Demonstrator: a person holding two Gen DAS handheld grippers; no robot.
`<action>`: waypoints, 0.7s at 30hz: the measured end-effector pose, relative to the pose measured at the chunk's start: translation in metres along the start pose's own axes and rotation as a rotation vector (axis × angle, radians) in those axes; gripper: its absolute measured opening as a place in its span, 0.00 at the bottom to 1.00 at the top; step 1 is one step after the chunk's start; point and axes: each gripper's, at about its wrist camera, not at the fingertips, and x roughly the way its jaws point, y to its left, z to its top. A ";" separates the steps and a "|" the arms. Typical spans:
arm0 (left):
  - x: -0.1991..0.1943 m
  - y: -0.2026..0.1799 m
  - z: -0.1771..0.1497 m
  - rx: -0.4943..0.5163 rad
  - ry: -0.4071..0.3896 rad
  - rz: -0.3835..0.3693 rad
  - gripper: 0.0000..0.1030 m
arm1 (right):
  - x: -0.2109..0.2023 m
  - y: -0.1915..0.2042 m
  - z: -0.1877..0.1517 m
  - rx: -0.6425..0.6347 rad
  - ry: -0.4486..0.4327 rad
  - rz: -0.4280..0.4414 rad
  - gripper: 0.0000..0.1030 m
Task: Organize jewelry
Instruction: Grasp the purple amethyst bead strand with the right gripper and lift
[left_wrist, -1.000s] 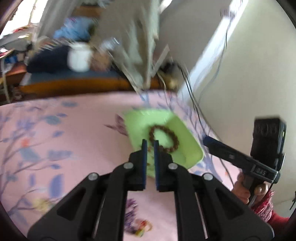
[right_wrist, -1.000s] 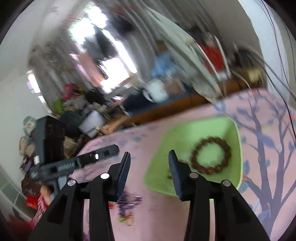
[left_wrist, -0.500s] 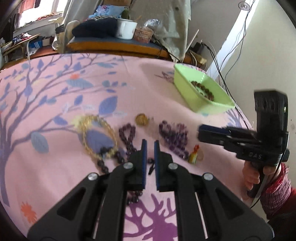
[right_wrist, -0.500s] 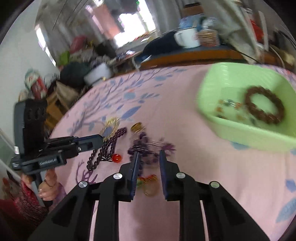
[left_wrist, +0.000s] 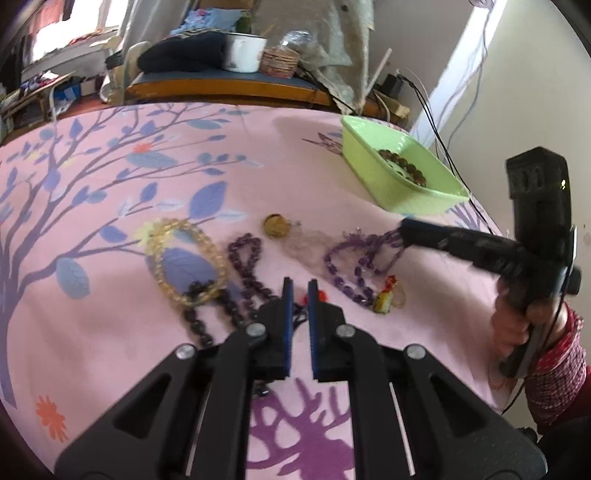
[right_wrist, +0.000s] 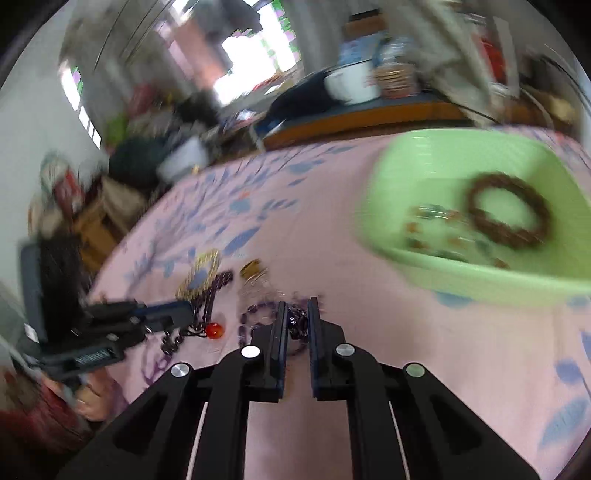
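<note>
My right hand-held gripper (right_wrist: 297, 317) is pinched nearly closed on the purple bead necklace (left_wrist: 354, 258) lying on the counter (left_wrist: 258, 177) so it can go into the green tray (right_wrist: 480, 273), while my left hand-held gripper (left_wrist: 300, 295) hovers narrowly parted, holding nothing.

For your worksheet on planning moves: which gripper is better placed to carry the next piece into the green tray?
Right. The right gripper already has purple beads between its fingers and faces the green tray.
</note>
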 end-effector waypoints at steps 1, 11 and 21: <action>0.002 -0.004 0.001 0.011 0.003 -0.005 0.06 | -0.011 -0.008 -0.002 0.023 -0.022 -0.006 0.00; 0.023 -0.070 0.016 0.186 0.019 -0.062 0.35 | -0.128 -0.099 -0.076 0.260 -0.179 -0.250 0.00; 0.092 -0.150 0.016 0.413 0.127 -0.031 0.66 | -0.135 -0.099 -0.109 0.205 -0.168 -0.280 0.14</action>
